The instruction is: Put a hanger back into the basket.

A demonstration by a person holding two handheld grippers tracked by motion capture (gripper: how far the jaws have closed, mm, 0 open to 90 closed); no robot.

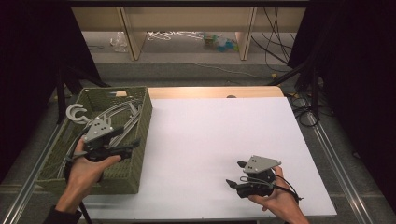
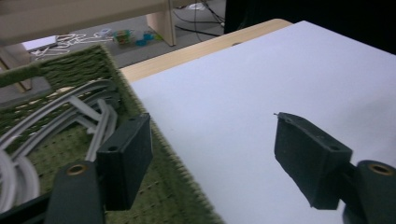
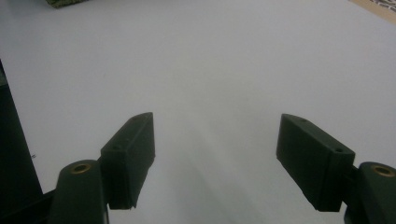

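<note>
Nearest us, the right gripper (image 1: 235, 173) sits low over the bare white desk (image 1: 210, 135), fingers (image 3: 130, 158) apart, nothing between them. Our left gripper (image 1: 133, 148) hovers at the right wall of the green basket (image 1: 144, 116), fingers (image 2: 126, 158) also spread and empty; in the left gripper view one finger is over the basket interior, the other over the desk, so we straddle the wall.

Risks, as we judge them: closing now would pinch the woven wall and drag the basket. The grey hangers (image 1: 119, 114) lie stacked and nested, so grabbing one could lift several or snag a hook on the weave.

The hangers lie flat in the basket, long axis running roughly near-left to far-right across it. Their hooks (image 1: 74, 113) stick out over the far-left rim, pointing away from the desk.
</note>
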